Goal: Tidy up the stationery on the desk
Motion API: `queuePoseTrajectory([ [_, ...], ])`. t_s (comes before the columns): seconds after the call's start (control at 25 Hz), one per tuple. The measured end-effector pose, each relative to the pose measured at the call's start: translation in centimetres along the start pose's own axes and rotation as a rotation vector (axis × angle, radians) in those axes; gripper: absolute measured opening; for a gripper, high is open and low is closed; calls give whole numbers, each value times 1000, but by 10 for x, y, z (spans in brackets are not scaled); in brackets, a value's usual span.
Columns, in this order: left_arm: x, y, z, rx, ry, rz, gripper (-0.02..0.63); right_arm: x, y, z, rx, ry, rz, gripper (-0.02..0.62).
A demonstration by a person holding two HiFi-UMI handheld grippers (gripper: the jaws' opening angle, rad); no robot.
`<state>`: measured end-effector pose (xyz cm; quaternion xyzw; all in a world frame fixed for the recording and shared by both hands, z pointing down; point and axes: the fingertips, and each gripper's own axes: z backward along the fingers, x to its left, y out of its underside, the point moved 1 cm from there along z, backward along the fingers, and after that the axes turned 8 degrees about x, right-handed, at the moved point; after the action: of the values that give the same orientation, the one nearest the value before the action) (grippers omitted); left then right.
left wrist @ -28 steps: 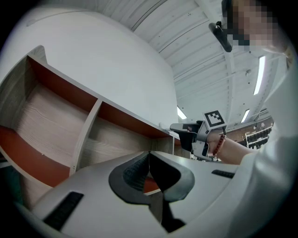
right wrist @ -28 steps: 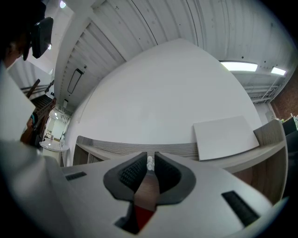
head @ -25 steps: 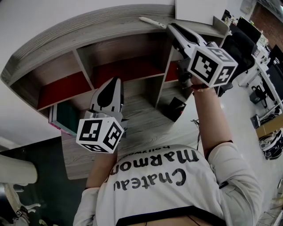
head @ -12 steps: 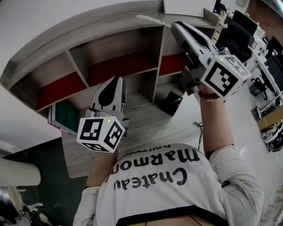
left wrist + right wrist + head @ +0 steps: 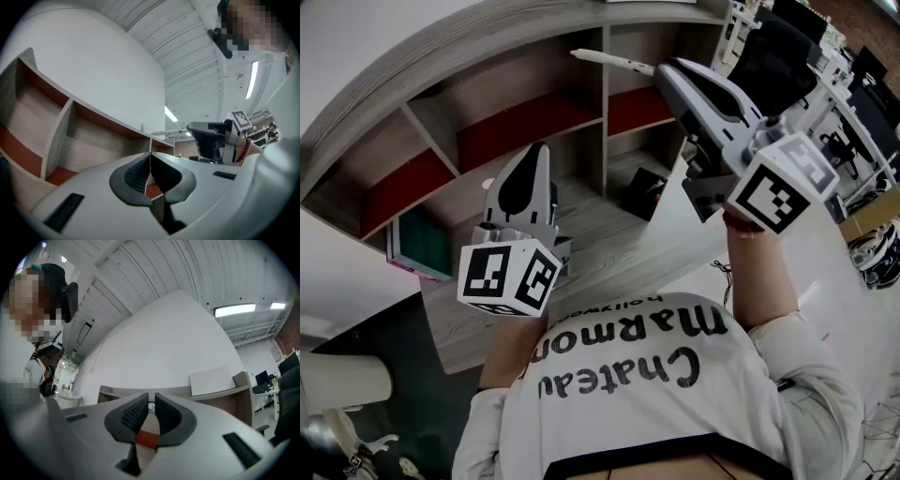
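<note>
The right hand-held gripper [image 5: 661, 67] is pinching a white pen [image 5: 614, 62] by the shelf's [image 5: 502, 89] top edge, likely needing a level set-down there; the left hand-held gripper [image 5: 534, 155] is hovering closed and empty.

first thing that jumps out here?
The right gripper, raised near the top of the wooden shelf unit, clamps a white pen that sticks out past its tips. The left gripper hangs lower over the desk, jaws shut and empty. A green book sits at the shelf's lower left, and a black object sits on the desk.
</note>
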<state>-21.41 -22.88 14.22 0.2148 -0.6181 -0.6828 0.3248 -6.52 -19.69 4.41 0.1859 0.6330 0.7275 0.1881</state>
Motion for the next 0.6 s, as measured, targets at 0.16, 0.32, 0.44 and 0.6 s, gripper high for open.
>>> queuePoseTrajectory([
  [0.16,-12,-8,-3,-29,2,13,17,-2,14,21,41,36,-17,52],
  [0.32,-18,7,-13,-1,39,43,17,-5,36,32,83,78,-48,52],
  [0.44,-31,23,-24,36,67,59,17,-19,52,49,91,118,-94,52],
  [0.6,-43,40,-35,79,83,72,17,-37,80,71,136,164,-160,52],
])
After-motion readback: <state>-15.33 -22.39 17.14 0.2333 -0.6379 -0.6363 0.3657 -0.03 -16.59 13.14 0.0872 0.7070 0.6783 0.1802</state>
